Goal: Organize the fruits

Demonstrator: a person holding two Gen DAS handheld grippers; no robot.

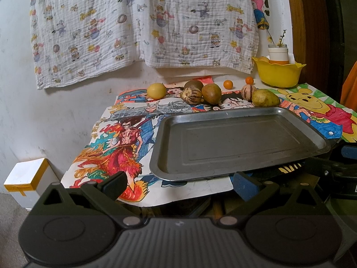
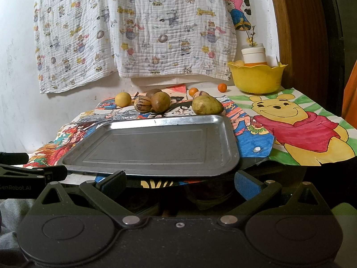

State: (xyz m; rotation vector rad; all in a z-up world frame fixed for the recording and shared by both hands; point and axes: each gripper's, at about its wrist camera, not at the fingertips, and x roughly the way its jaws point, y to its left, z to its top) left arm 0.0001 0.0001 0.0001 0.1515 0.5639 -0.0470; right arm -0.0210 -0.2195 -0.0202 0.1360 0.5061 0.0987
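An empty metal tray [image 1: 169, 120] [image 2: 229, 134] lies on a table covered in cartoon drawings. Behind it sit several fruits: a yellow lemon [image 1: 156, 91] [image 2: 123, 99], a striped melon [image 1: 191, 96] [image 2: 142, 103], two brown round fruits [image 1: 211, 93] [image 2: 160, 101], a green pear [image 1: 265, 97] [image 2: 207, 105], a second striped fruit [image 1: 248, 91] and two small oranges [image 1: 228, 84] [image 2: 222, 87]. My left gripper [image 1: 179, 184] hangs open below the tray's front edge. My right gripper [image 2: 179, 183] is open too, just in front of the tray, holding nothing.
A yellow bowl [image 1: 279, 74] [image 2: 256, 78] with a white jar in it stands at the back right. A printed cloth [image 1: 142, 26] hangs on the wall behind. A white box [image 1: 29, 178] sits on the floor at left. The table's front edge is right by both grippers.
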